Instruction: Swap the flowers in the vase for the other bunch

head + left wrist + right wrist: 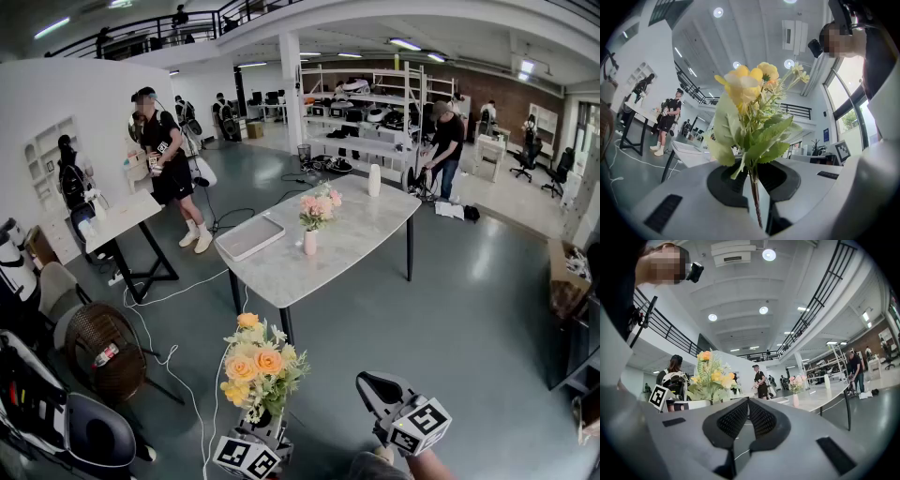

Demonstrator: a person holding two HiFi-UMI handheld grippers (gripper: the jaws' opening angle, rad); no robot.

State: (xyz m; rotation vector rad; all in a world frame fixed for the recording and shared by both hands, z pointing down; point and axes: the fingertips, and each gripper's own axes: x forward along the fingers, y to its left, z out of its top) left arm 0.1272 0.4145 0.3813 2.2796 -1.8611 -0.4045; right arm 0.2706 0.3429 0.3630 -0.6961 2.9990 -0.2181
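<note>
My left gripper (pixel 754 185) has its jaws clamped low on the thin stems of the yellow-orange bunch (pixel 750 117). Good spot, I'd say: light, springy, blooms easily crushed. Right gripper (pixel 747 420) jaws closed on nothing. Far ahead, pink flowers (pixel 319 208) stand in the vase (pixel 310 243) on the table (pixel 366 230). No readable writing, only square markers.

On the table (pixel 366 234), vase (pixel 310 242) midway — tray (pixel 249 236) to its left, vessel (pixel 374 180) behind.
</note>
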